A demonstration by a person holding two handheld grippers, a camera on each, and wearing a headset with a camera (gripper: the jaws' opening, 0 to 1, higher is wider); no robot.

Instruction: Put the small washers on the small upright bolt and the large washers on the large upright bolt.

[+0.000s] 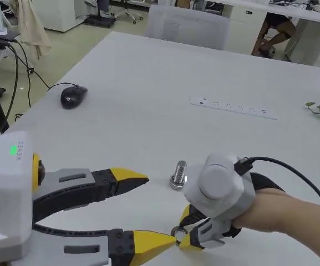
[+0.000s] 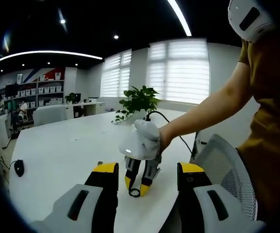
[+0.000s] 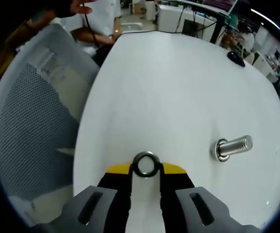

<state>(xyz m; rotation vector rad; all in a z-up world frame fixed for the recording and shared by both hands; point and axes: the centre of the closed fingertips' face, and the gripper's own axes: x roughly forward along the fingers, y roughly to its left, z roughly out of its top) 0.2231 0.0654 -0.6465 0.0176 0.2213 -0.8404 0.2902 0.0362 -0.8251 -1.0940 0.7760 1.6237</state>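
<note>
The right tongs (image 3: pixel 146 170) are pressed together on a washer (image 3: pixel 146 164), pinching the ring between the two yellow tips. The washer is held low at the near edge of the worktop (image 1: pixel 148 100); whether it touches the surface cannot be told. A bolt (image 1: pixel 178 174) stands upright on the worktop, near the washer but apart from it, on the side away from the person. The left tongs (image 1: pixel 157 209) are spread wide, tips pointing toward the right tongs and the bolt. A mouse (image 1: pixel 72 97) and a power strip (image 1: pixel 232 107) lie further back on the worktop, well apart from the bolt
</note>
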